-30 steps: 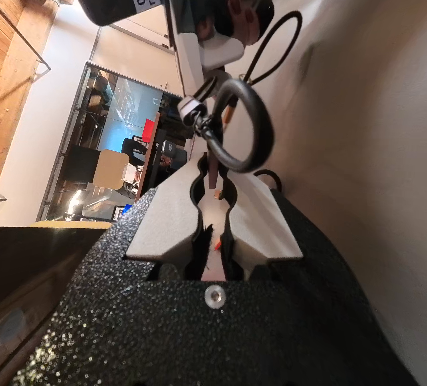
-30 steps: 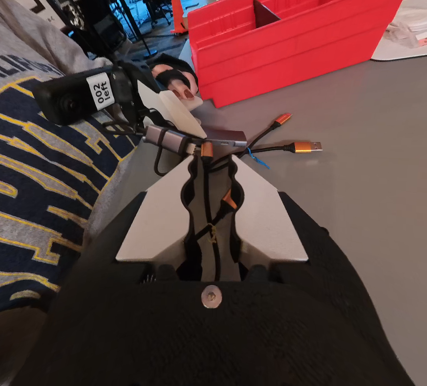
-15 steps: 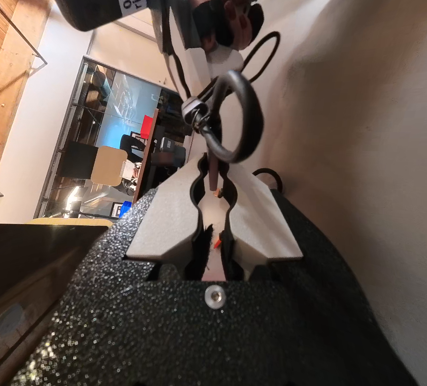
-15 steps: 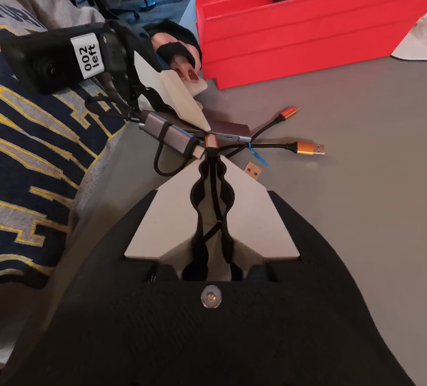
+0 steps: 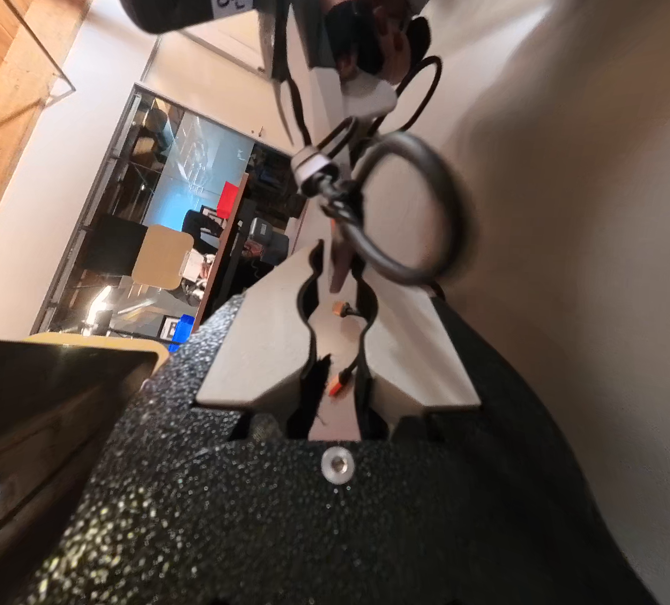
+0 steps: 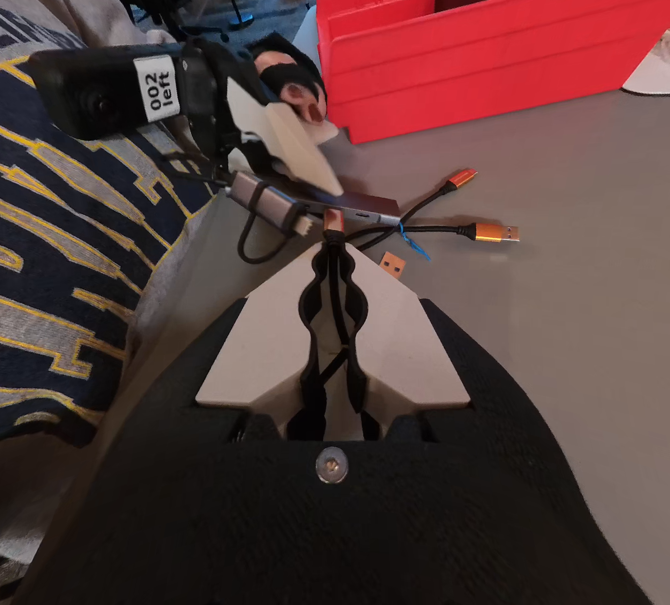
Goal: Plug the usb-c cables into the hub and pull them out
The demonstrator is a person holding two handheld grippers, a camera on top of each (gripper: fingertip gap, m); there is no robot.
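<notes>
The hub (image 6: 348, 209) lies on the counter (image 6: 544, 334), in front of the bin (image 6: 471, 58). Loose cable plugs (image 6: 489, 232) fan out to its right. The left gripper (image 6: 326, 185) meets the hub from behind-left; the right gripper (image 6: 331, 247), nearest the camera, holds a cable (image 6: 331, 283) whose plug (image 6: 333, 220) seems to touch the hub's near edge.

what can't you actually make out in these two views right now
- Right wrist view: whether the orange plug is seated in the hub; its tip is hidden at the hub's edge.
- Right wrist view: where the left gripper touches the hub; its white finger covers the top.
- Left wrist view: the hub shows only as a thin edge-on sliver, ports hidden.
- Left wrist view: the cable loop is blurred.
- Right wrist view: the red bin is cut off by the frame edge.
</notes>
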